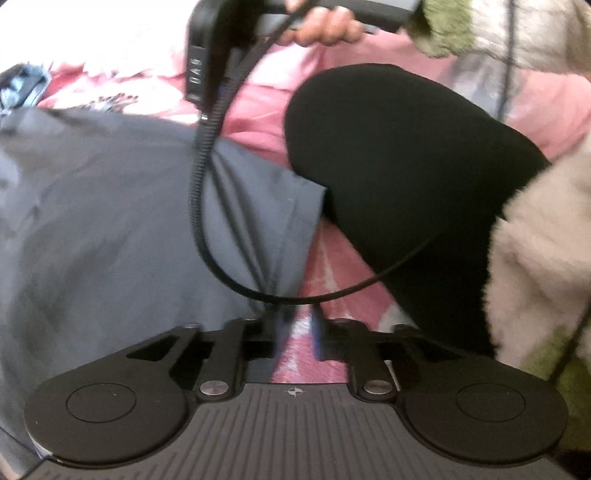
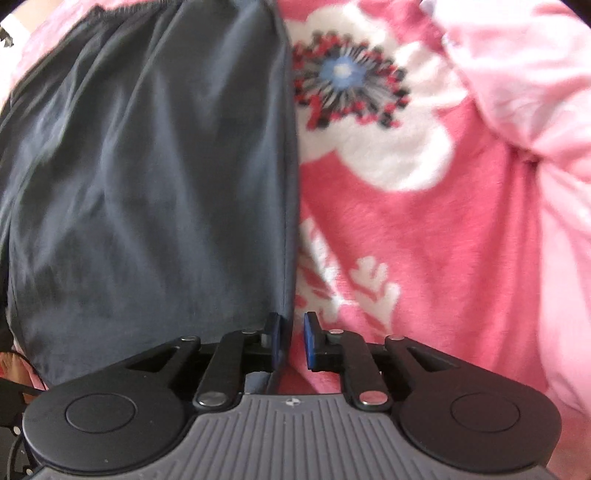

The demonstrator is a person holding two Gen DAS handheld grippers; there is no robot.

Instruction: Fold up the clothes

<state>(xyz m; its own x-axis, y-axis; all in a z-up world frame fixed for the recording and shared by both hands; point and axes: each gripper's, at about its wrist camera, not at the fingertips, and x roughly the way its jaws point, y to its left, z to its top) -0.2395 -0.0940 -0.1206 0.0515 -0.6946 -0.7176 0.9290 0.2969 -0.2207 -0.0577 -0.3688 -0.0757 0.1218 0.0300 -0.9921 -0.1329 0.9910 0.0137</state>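
Note:
A dark grey garment (image 2: 147,166) with a gathered band along its far edge lies flat on a pink flowered blanket (image 2: 406,240). Its straight right hem runs toward my right gripper (image 2: 292,341). That gripper is open by a narrow gap, and the hem's near end sits at the left pad (image 2: 275,339). In the left wrist view the same grey garment (image 1: 110,221) fills the left side. My left gripper (image 1: 300,332) is open just off its near corner, with the blanket (image 1: 332,266) showing between the blurred fingers.
A person's black-clad leg (image 1: 406,166) rests on the blanket right of the garment, beside a fuzzy cream and green sleeve (image 1: 535,258). A hand (image 1: 321,29) holds the other gripper's body (image 1: 207,55); its cable (image 1: 199,192) loops over the garment. A pale pink fold (image 2: 535,110) lies at the right.

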